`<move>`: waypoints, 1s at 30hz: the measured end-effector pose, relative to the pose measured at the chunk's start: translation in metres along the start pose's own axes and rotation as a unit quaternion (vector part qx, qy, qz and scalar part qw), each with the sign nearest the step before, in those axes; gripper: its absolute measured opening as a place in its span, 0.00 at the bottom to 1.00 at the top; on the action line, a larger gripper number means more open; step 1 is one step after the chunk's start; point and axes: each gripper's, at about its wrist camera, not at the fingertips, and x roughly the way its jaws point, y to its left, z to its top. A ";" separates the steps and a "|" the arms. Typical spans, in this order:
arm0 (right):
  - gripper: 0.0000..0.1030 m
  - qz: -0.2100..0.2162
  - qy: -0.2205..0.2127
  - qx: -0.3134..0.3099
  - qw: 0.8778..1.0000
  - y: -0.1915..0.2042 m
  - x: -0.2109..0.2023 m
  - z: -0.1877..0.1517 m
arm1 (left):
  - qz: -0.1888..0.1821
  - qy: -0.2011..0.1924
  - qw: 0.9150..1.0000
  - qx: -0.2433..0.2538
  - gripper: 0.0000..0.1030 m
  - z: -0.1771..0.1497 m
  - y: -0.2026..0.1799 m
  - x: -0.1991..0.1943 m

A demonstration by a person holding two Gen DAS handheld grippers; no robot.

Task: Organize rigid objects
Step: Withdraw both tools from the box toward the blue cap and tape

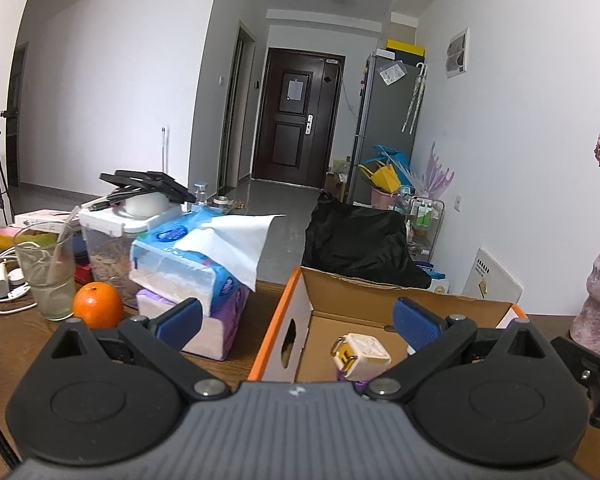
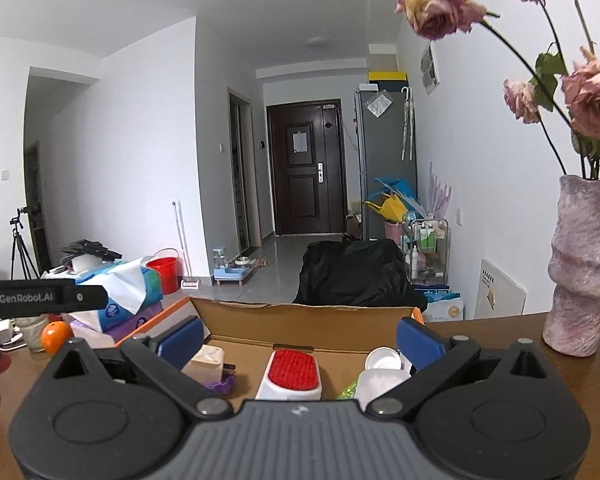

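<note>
Both grippers, left (image 1: 298, 322) and right (image 2: 300, 338), stand spread wide with nothing between their pads, above the box (image 2: 300, 312). Brush (image 2: 294, 374) and charger (image 1: 362, 356) lie inside. Lift clear of the rim before reaching for another item.

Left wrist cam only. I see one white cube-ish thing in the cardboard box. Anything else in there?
Observer: Yes. A white brush with a red pad lies mid-box, right of the white cube.
Operator: Right end of the cardboard box?
Observer: White round containers sit near its right wall.
Operator: Right gripper holding anything?
Observer: No. The right gripper is wide open over the box, nothing between its fingers.
</note>
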 end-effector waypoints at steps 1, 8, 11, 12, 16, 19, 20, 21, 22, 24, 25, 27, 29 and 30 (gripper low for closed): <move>1.00 0.001 -0.001 0.000 1.000 0.001 -0.004 -0.001 | 0.001 -0.001 1.000 0.001 1.00 -0.001 0.001 -0.003; 1.00 0.005 -0.008 -0.001 1.000 0.006 -0.028 -0.009 | 0.012 -0.003 1.000 0.010 1.00 -0.011 0.009 -0.020; 1.00 0.006 -0.010 0.001 1.000 0.006 -0.039 -0.011 | 0.013 0.000 1.000 0.008 1.00 -0.015 0.013 -0.028; 1.00 0.006 -0.010 0.003 1.000 0.006 -0.042 -0.012 | 0.013 0.000 1.000 0.008 1.00 -0.016 0.014 -0.031; 1.00 0.007 -0.004 0.008 1.000 0.008 -0.054 -0.019 | 0.021 0.003 1.000 0.006 1.00 -0.023 0.019 -0.043; 1.00 0.006 -0.001 0.010 1.000 0.009 -0.062 -0.023 | 0.023 0.004 1.000 0.007 1.00 -0.027 0.022 -0.054; 1.00 0.006 0.000 0.012 1.000 0.009 -0.065 -0.024 | 0.023 0.005 1.000 0.007 1.00 -0.029 0.023 -0.057; 1.00 0.006 0.001 0.013 1.000 0.010 -0.068 -0.026 | 0.022 0.005 1.000 0.006 1.00 -0.031 0.024 -0.061; 1.00 0.005 0.002 0.013 1.000 0.010 -0.072 -0.028 | 0.023 0.006 1.000 0.006 1.00 -0.033 0.025 -0.065; 1.00 0.004 0.006 0.014 1.000 0.012 -0.078 -0.033 | 0.024 0.008 1.000 0.008 1.00 -0.037 0.026 -0.072; 1.00 0.004 0.009 0.014 1.000 0.013 -0.081 -0.036 | 0.024 0.009 1.000 0.010 1.00 -0.039 0.027 -0.075; 1.00 0.004 0.014 0.012 1.000 0.016 -0.087 -0.040 | 0.026 0.010 1.000 0.012 1.00 -0.042 0.028 -0.083; 1.00 0.004 0.018 0.013 1.000 0.017 -0.093 -0.044 | 0.025 0.011 1.000 0.011 1.00 -0.045 0.030 -0.090; 1.00 0.003 0.020 0.013 1.000 0.019 -0.095 -0.047 | 0.025 0.012 1.000 0.012 1.00 -0.047 0.030 -0.093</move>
